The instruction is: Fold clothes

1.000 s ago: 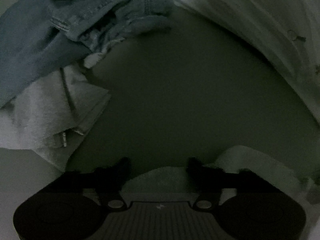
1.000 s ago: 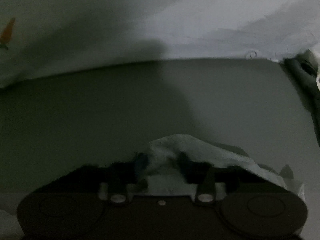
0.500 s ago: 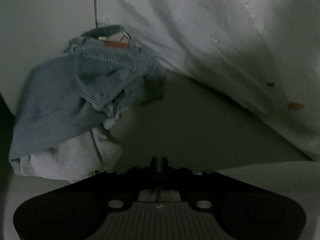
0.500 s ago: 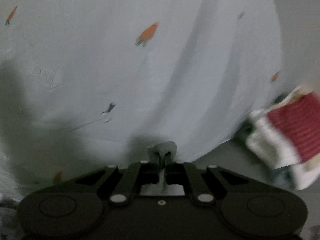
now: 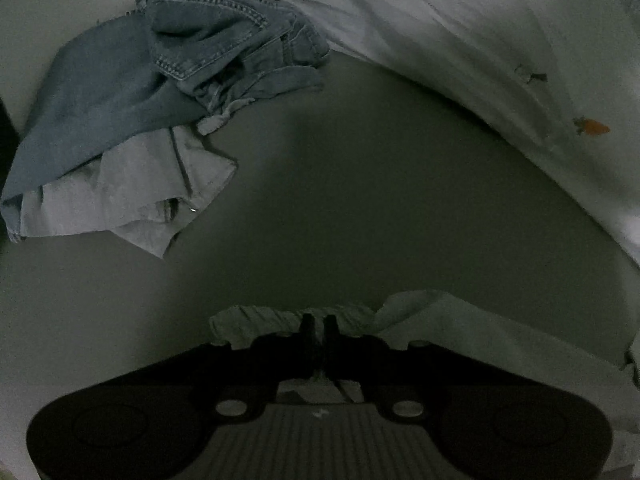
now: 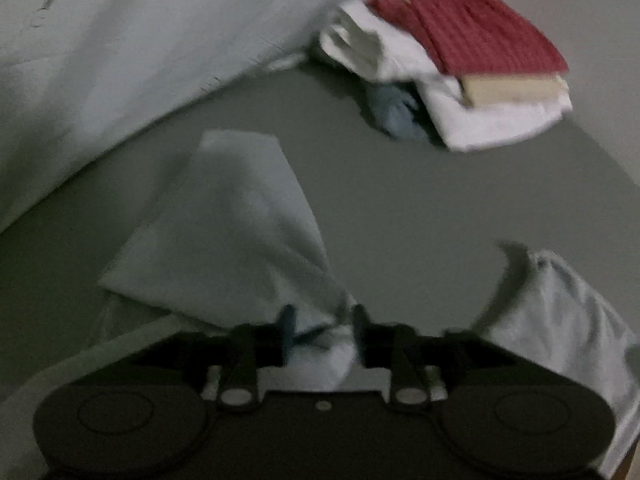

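Observation:
A white garment (image 5: 480, 40) printed with small carrots arcs across the upper right of the left wrist view. Its gathered cuff (image 5: 256, 320) sits low in front, and my left gripper (image 5: 318, 322) is shut on it. In the blurred right wrist view the same white garment (image 6: 120, 60) fills the upper left. A folded white flap (image 6: 232, 220) runs down to my right gripper (image 6: 323, 320). That gripper stands open, with the cloth lying loose between its fingers. More white cloth (image 6: 560, 320) bunches at the lower right.
Crumpled blue denim (image 5: 192, 52) lies on a pale grey garment (image 5: 132, 200) at the upper left. A folded stack (image 6: 472, 60) of red striped, cream and white pieces sits at the far right, with a blue cloth (image 6: 394, 114) beside it. Grey tabletop (image 5: 360, 200) lies between.
My right gripper, shut on white cloth half a second ago, has opened and swung toward the folded stack. My left gripper closed on the cuff and has stayed shut, dropping lower.

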The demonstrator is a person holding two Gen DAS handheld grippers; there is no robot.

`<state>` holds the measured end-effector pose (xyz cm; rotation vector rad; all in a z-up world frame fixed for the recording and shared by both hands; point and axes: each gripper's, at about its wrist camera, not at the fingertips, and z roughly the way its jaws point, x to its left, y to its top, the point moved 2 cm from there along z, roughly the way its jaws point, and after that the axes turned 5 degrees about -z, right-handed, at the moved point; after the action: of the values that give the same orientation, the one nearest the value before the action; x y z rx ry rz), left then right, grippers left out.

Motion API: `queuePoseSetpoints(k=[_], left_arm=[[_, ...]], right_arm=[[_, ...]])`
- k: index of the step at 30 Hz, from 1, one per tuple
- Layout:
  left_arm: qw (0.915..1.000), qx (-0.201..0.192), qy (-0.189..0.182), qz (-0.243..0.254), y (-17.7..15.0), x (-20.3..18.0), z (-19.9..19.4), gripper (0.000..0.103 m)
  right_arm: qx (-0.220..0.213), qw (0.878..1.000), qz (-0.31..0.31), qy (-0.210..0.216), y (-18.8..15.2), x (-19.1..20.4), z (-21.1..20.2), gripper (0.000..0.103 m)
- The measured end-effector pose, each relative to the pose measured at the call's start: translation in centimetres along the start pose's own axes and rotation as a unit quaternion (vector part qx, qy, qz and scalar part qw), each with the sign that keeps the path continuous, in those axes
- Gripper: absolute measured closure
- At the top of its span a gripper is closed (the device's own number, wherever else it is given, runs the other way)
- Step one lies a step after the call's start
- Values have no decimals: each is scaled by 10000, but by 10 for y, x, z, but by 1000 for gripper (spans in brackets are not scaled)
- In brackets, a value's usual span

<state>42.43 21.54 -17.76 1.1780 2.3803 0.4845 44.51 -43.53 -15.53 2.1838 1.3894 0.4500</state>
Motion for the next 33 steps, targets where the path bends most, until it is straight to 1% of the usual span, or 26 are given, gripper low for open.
queuePoseSetpoints(k=[1, 2, 5, 6, 9, 11, 13, 15, 16, 18, 20, 21, 22, 23, 27, 32, 33], left_arm=[[10000, 6, -36, -33, 0, 0, 0, 88], [9999, 32, -72, -76, 2, 2, 0, 81], [9996, 114, -183, -208, 5, 6, 0, 72], [9992, 151, -240, -280, 4, 6, 2, 67], [9975, 240, -409, -518, 0, 6, 6, 56], [9958, 251, -564, -681, -4, 7, 7, 54], [9931, 243, -736, -880, -6, 8, 6, 49], [9910, 229, -820, -1032, -8, 9, 7, 46], [9902, 239, -849, -1083, -8, 10, 7, 46], [9885, 261, -903, -1187, -8, 11, 8, 46], [9866, 313, -905, -1321, -8, 14, 10, 46], [9856, 338, -906, -1388, -8, 15, 10, 46], [9845, 364, -907, -1455, -9, 16, 11, 46], [9834, 390, -908, -1521, -9, 18, 12, 46], [9786, 476, -910, -1781, -9, 23, 14, 46], [9787, -30, -884, -1854, -3, 28, -7, 46], [9809, -1, -856, -1744, 0, 25, -3, 46]], right_arm=[[-101, 9998, -168, 74, 4, 8, 1, 63], [-189, 9989, -386, 161, 8, 17, 3, 60], [-396, 9914, -1168, 447, 18, 52, 11, 56], [-411, 9873, -1435, 543, 20, 66, 17, 56], [-313, 9712, -2193, 882, 18, 105, 33, 55], [-223, 9588, -2627, 1059, 15, 127, 43, 54], [-163, 9486, -2998, 1001, 11, 142, 53, 54], [-119, 9425, -3218, 898, 10, 151, 62, 54], [-103, 9421, -3227, 910, 10, 151, 66, 55], [-67, 9426, -3201, 952, 11, 151, 72, 62], [-10, 9490, -2967, 1066, 13, 148, 72, 91], [14, 9528, -2833, 1093, 15, 146, 72, 94], [-14, 9561, -2709, 1115, 15, 144, 71, 95], [-64, 9590, -2598, 1133, 16, 141, 70, 99], [-336, 9696, -2141, 1139, 25, 130, 52, 101], [-734, 9807, -1446, 1089, 43, 104, 29, 102], [-792, 9822, -1320, 1078, 46, 98, 24, 102]])
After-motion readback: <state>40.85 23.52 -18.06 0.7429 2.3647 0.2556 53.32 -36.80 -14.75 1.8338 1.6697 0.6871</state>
